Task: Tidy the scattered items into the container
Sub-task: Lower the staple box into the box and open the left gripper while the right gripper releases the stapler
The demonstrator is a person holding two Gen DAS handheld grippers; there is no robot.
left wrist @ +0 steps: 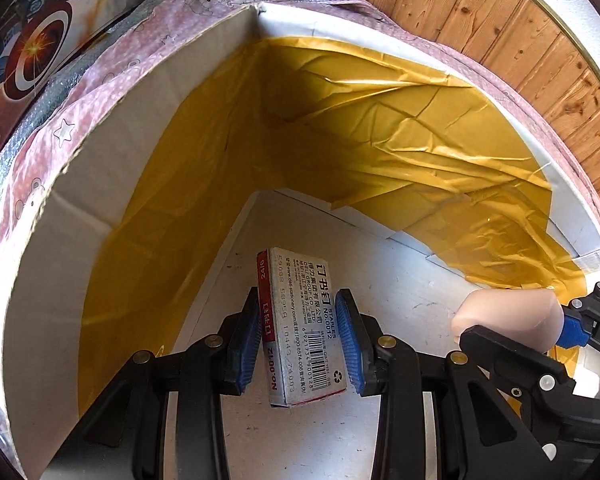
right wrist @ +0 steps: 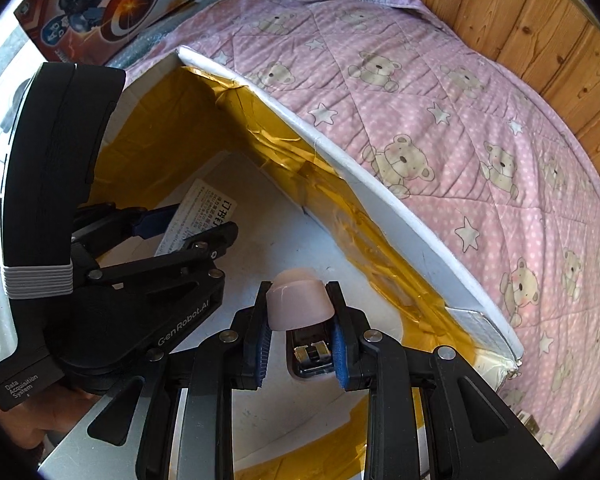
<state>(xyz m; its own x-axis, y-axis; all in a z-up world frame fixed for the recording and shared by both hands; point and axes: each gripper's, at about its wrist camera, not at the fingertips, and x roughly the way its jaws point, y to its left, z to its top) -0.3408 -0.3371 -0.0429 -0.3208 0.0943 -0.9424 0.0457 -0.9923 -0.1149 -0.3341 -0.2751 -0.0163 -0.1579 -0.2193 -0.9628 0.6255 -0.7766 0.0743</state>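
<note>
Both grippers hang inside the white cardboard box (left wrist: 60, 248), so the step in hand looks like the drop-off. The left gripper (left wrist: 300, 332) clamps a flat, printed staple box (left wrist: 300, 320) between its ribbed blue pads, just above the scuffed white floor. To its right, the right gripper (right wrist: 300, 334) pinches a smooth, rounded pale-pink stapler (right wrist: 300, 304). Crinkled glossy gold foil (left wrist: 380, 128) lines the walls ahead. Next, each should probably lower slightly and release. The box sits on a quilted pink bear-print bedspread (right wrist: 440, 120).
</note>
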